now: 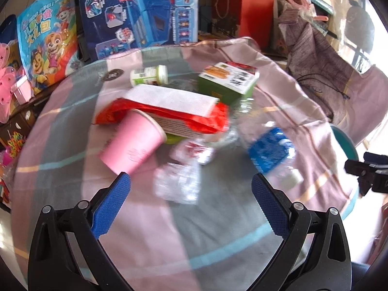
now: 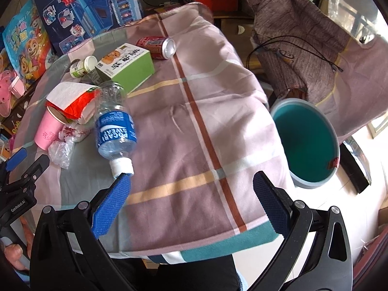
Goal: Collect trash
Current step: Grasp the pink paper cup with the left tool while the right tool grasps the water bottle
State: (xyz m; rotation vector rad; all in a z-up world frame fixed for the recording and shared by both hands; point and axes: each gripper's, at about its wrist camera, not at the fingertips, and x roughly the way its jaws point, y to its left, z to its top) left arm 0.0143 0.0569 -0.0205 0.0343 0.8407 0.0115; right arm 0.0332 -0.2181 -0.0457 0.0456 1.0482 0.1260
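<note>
Trash lies on a checked tablecloth [image 2: 194, 121]. A pink paper cup [image 1: 132, 144] lies on its side against a red-and-white packet [image 1: 169, 111]. A crumpled clear wrapper [image 1: 178, 184] lies just ahead of my open, empty left gripper [image 1: 190, 186]. A blue-label plastic bottle [image 2: 115, 131] lies with its white cap near the left finger of my open, empty right gripper [image 2: 191, 184]. A green box [image 2: 126, 66], a small white jar [image 2: 83, 66] and a red can [image 2: 157, 47] lie further back. A teal bin [image 2: 305, 143] stands to the right, below the table.
Toy boxes [image 1: 138, 12] and bright bags [image 1: 48, 36] stand behind the table. A grey cloth [image 2: 291, 36] with a black cord drapes over furniture at the right. The other gripper shows at the right edge of the left wrist view [image 1: 368, 172].
</note>
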